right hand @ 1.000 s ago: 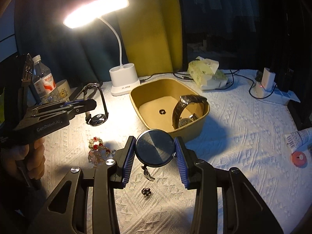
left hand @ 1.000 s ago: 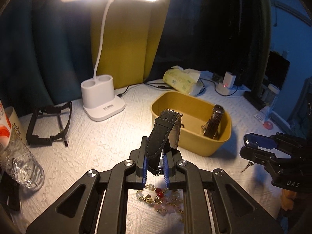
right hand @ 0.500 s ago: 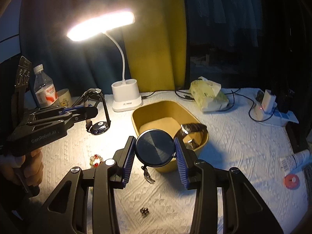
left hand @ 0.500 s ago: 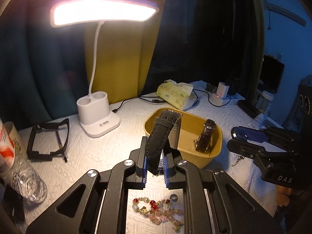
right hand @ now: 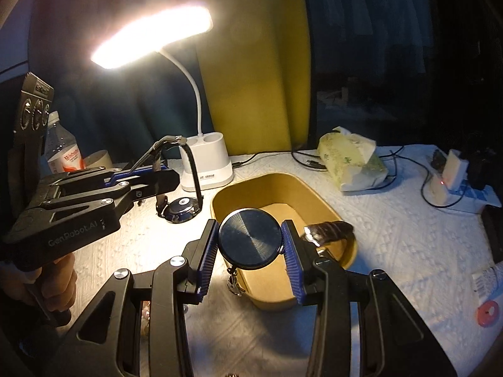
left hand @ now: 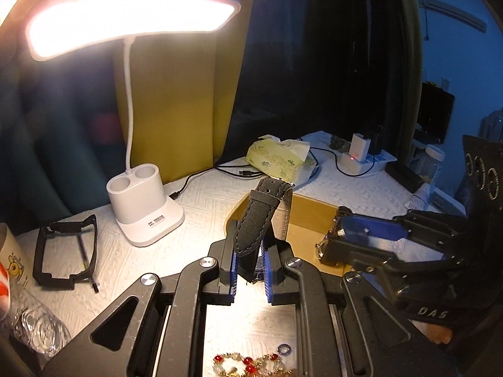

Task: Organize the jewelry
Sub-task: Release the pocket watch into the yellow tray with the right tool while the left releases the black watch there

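My left gripper [left hand: 250,267] is shut on the strap of a black watch [left hand: 265,213], which stands up between the blue pads. From the right wrist view, that watch's round case [right hand: 182,212] dangles under the left gripper [right hand: 163,176], left of the yellow box [right hand: 314,193]. My right gripper [right hand: 250,245] is shut on a dark round disc [right hand: 250,238] with a small clasp hanging below it, held over the box's near rim. Another dark watch [right hand: 330,229] leans inside the box. A beaded bracelet [left hand: 245,364] and a small ring [left hand: 284,349] lie on the white cloth under the left gripper.
A lit white desk lamp [left hand: 144,210] stands left of the box [left hand: 314,216]. Black glasses [left hand: 67,251] and a plastic bottle [left hand: 31,323] are at the far left. Behind the box lie a tissue pack [right hand: 352,163], cables and a charger [right hand: 452,169]. A hand [right hand: 53,286] grips the left handle.
Both grippers have moved forward toward the yellow box with their loads still held. The bracelet has slid to the bottom edge of the left view. The disc now hangs over the box rim.
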